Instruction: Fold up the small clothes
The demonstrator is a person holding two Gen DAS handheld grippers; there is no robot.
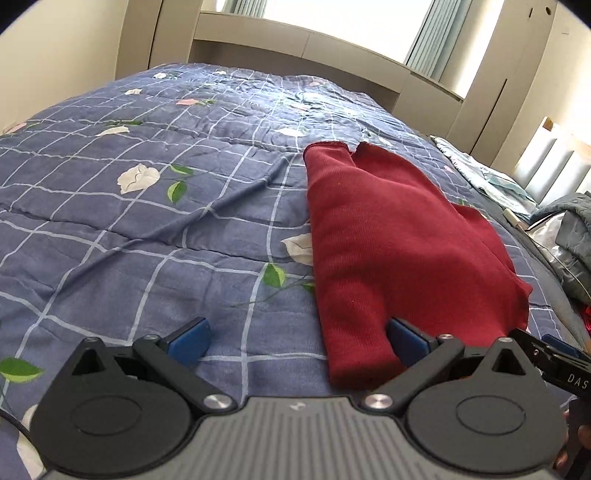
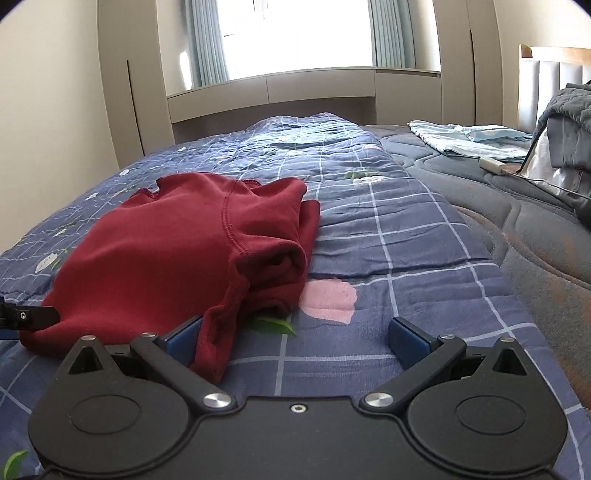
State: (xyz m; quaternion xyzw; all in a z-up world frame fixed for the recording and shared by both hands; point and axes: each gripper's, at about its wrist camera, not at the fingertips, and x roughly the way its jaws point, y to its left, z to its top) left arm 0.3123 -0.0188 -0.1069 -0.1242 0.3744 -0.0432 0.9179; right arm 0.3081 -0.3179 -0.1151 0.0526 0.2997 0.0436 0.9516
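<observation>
A dark red garment [image 1: 391, 243] lies folded in a narrow strip on the blue checked floral bedspread [image 1: 147, 221]. My left gripper [image 1: 297, 341] is open, low over the bedspread, its right finger touching the garment's near left corner. In the right wrist view the garment [image 2: 166, 251] lies left of centre, its near right edge bunched and hanging beside my right gripper's left finger. My right gripper [image 2: 295, 341] is open over the bedspread [image 2: 388, 240]. The other gripper's tip shows at each view's edge: the right one [image 1: 554, 362] and the left one [image 2: 26, 315].
A grey quilted mattress [image 2: 517, 229] lies bare to the right, with folded pale blue cloth [image 2: 469, 142], a small white box [image 2: 491, 164] and a grey bundle on a silver bag [image 2: 565, 147]. Beige cabinets and a window [image 2: 295, 33] stand beyond the bed.
</observation>
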